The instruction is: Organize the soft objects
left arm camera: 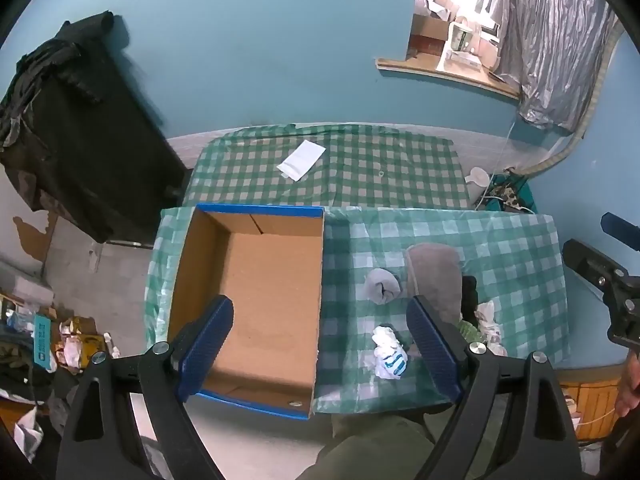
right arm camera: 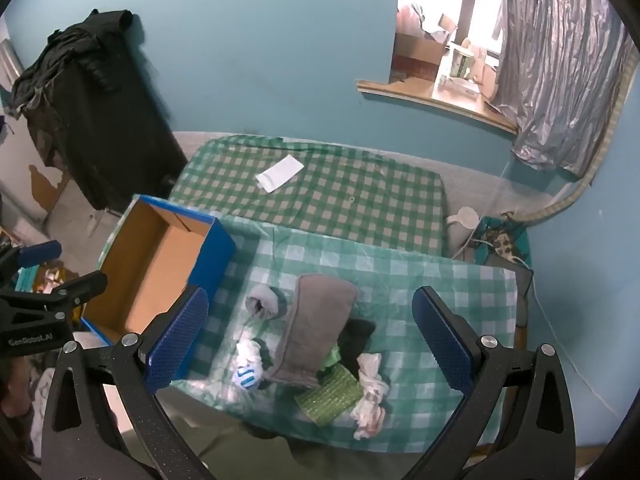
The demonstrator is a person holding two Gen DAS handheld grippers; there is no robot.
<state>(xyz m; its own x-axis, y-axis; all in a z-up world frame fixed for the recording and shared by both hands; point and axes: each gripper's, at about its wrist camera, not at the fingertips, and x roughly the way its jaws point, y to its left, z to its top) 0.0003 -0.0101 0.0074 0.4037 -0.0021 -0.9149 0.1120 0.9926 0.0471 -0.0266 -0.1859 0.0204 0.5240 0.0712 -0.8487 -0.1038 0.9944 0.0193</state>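
Checkered tablecloth (right arm camera: 420,280): empty shoebox (right arm camera: 160,256) at 9 o'clock, sock pile around grey cloth (right arm camera: 316,320) centre; left gripper (left arm camera: 320,344) and right gripper (right arm camera: 312,344) both wide apart, holding nothing; risk: overlapping items snag, dragging neighbours off edge.

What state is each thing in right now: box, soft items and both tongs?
Cardboard box: open, nothing inside.
Grey towel: folded, on the table.
Grey sock: rolled, beside the towel.
White-and-blue sock: bundled, loose.
Green cloth: flat, partly under the towel.
Left tongs: open, holding nothing.
Right tongs: open, holding nothing.
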